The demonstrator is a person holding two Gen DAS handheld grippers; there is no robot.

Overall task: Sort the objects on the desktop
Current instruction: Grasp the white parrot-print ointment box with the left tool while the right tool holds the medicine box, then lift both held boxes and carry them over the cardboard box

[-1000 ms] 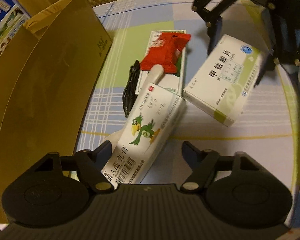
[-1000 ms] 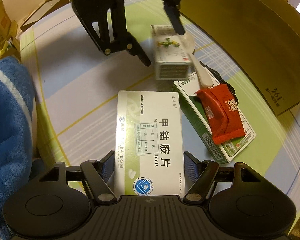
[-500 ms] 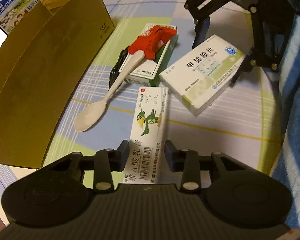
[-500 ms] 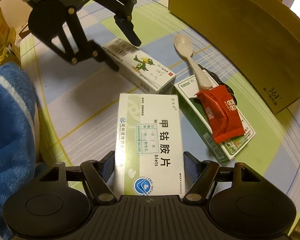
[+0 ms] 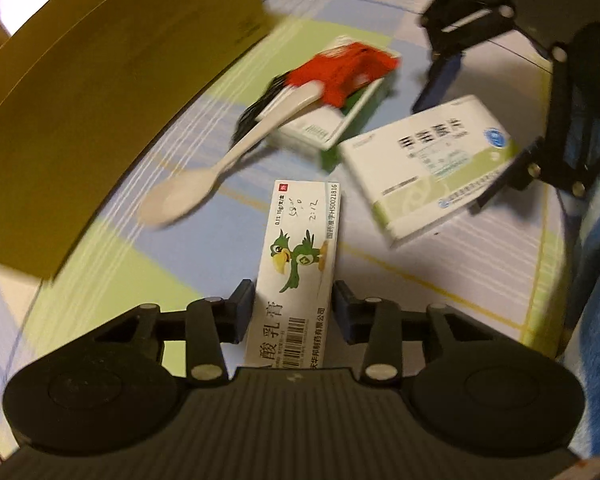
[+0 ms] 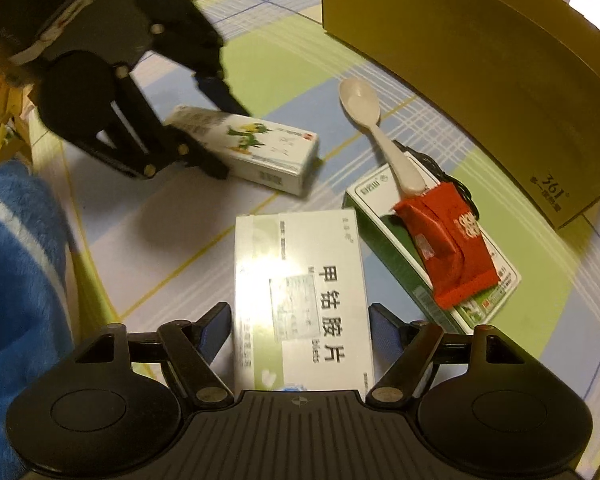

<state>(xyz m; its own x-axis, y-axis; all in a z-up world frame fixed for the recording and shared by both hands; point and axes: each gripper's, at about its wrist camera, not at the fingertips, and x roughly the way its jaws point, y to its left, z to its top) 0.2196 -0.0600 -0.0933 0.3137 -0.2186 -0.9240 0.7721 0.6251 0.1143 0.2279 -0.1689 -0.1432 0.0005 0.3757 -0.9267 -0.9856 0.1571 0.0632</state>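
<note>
My left gripper (image 5: pixel 294 305) is shut on the near end of a long white ointment box with a green parrot (image 5: pixel 300 248), which lies flat on the checked tablecloth. The right wrist view shows that same gripper (image 6: pixel 228 140) clamped on the parrot box (image 6: pixel 268 148). My right gripper (image 6: pixel 300 328) straddles a white and green medicine box (image 6: pixel 300 280). Its jaws are opening, with a thin gap at the left pad. In the left wrist view the right gripper (image 5: pixel 448 158) stands over this medicine box (image 5: pixel 432 168).
A white spoon (image 6: pixel 364 108) leans on a green-edged box (image 6: pixel 384 236), which carries a red packet (image 6: pixel 448 256). A black cable (image 6: pixel 456 184) lies beside them. A tall cardboard box (image 6: pixel 480 60) walls the far side. Blue fleece (image 6: pixel 12 260) covers the table's left edge.
The left jaws closed on the parrot box and swung it off the spoon, away from the green-edged box. The right jaws spread slightly around the white medicine box.
</note>
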